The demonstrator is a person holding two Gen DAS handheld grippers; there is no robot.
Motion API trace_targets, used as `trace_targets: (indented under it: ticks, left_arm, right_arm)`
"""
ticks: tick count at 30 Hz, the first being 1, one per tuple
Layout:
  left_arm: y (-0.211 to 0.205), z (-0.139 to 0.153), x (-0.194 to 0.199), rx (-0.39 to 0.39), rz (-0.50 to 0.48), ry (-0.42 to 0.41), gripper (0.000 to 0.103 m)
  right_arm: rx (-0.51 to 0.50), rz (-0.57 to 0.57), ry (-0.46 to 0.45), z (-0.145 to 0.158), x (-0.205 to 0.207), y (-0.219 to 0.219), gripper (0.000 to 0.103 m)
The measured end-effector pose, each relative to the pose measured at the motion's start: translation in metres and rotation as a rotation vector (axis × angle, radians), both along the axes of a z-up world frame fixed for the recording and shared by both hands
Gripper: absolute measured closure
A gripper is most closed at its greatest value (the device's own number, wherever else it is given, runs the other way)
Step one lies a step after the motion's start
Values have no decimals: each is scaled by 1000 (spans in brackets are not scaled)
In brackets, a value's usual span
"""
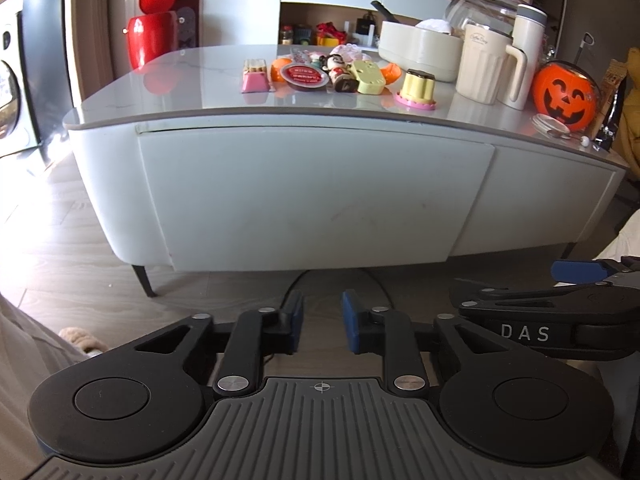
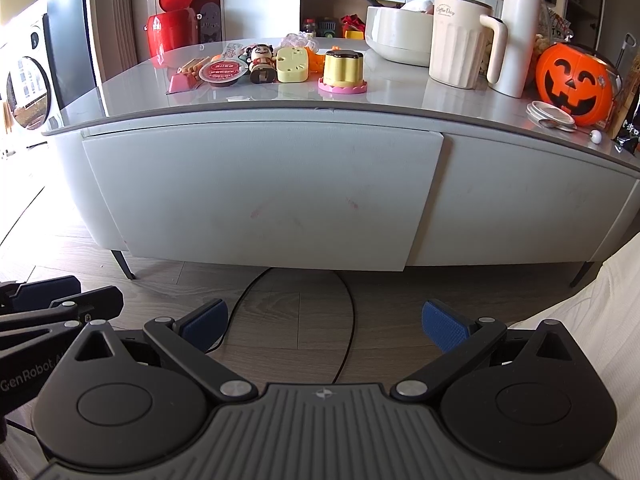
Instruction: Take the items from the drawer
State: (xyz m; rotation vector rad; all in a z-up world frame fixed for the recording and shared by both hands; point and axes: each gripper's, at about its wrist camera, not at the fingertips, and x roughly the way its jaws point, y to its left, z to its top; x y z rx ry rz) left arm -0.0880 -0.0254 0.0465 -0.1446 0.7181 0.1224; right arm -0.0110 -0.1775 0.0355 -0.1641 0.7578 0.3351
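My left tongs [image 1: 322, 322] are clenched on nothing, my right tongs [image 2: 324, 326] released; the handleless drawer [image 1: 316, 196] may resist gripping.

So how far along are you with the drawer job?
Done: small toys sit on the tabletop, but I cannot tell whether they came from the drawer. In hand: nothing. The left gripper is shut and empty, and the right gripper is open and empty. Left: the drawer front is closed, so it likely needs opening first.
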Motion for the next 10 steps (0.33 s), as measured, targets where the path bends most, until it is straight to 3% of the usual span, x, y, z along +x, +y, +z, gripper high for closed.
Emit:
trace_targets:
  ticks: [3, 6, 10]
  left_arm:
    - [-1, -1, 2, -34, -28, -7, 88]
    - [-3, -2, 10, 15, 18, 35, 88]
    - [3, 3, 18, 10, 75, 15, 88]
  right_arm:
    - [11, -12, 6, 0, 1, -2, 0]
    - [24, -30, 19, 1, 3, -5, 0]
    - [75, -83, 47, 10, 12, -17, 0]
